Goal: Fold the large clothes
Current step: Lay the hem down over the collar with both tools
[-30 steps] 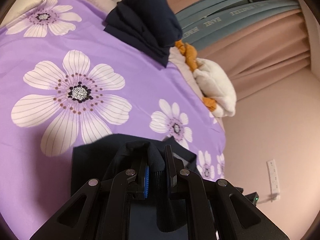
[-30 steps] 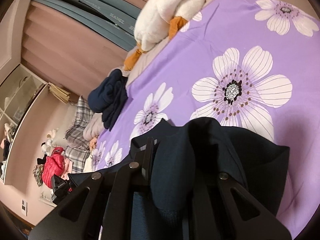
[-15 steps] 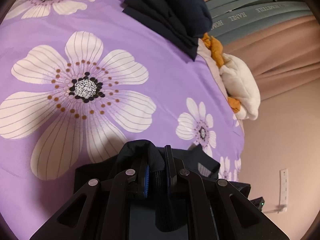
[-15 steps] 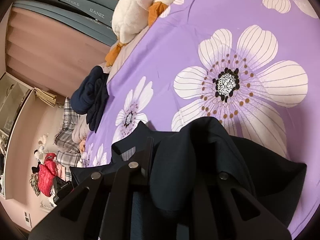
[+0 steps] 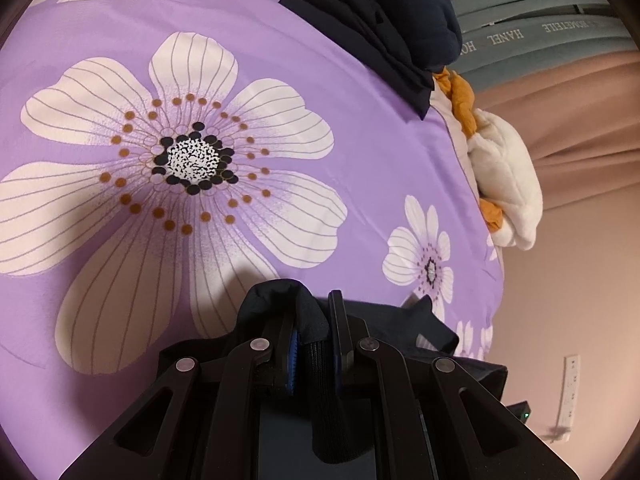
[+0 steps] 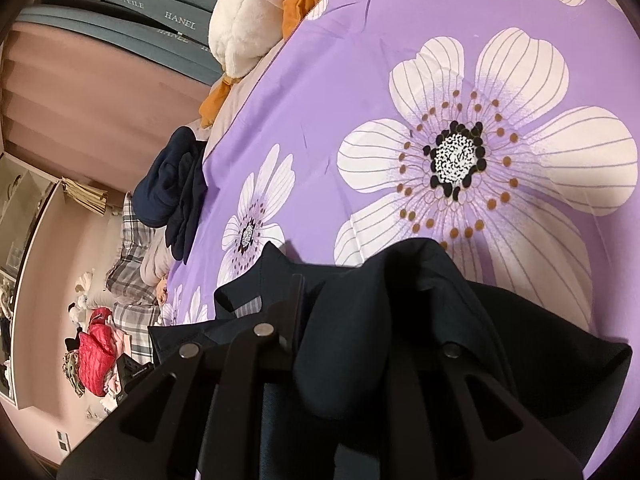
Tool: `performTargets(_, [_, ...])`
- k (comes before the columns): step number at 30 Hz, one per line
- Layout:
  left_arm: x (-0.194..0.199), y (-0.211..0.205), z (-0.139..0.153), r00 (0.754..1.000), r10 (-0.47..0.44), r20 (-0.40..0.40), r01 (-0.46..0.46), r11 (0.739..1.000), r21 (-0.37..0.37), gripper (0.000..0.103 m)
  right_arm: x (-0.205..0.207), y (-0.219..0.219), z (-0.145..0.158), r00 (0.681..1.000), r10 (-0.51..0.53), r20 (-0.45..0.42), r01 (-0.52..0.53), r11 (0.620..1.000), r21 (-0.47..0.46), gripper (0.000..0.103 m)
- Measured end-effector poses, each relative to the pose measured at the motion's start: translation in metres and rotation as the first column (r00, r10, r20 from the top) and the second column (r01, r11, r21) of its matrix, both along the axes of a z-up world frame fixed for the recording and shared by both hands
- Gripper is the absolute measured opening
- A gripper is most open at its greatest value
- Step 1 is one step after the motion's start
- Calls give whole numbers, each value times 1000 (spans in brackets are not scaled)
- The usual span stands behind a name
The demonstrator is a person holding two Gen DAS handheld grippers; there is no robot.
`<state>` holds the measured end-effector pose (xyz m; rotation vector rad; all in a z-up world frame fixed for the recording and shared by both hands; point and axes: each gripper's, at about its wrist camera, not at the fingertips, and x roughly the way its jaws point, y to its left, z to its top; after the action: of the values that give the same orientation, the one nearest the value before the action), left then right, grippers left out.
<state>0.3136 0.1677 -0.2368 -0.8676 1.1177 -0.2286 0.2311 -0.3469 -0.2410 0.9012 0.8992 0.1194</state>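
Pinching a ribbed edge of the dark garment point(image 5: 316, 344), the left claw point(image 5: 314, 332) was clenched above the purple flowered bedspread point(image 5: 360, 168). Cloth draped over the right claw point(image 6: 340, 320); its jaws had just been opening, grip impossible to tell.

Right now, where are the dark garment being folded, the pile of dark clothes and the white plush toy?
dark garment point(image 5: 280, 300), left wrist view, bunched fold above the fingers.
pile of dark clothes point(image 5: 384, 24), left wrist view, middle of the stack.
white plush toy point(image 5: 504, 176), left wrist view, its white body.
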Motion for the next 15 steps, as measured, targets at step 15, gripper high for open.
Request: performTargets(15, [5,-13,0,999,-32,4,31,993,117,9,-1,0,-3,999,-5,-32,4,1000,-21,16])
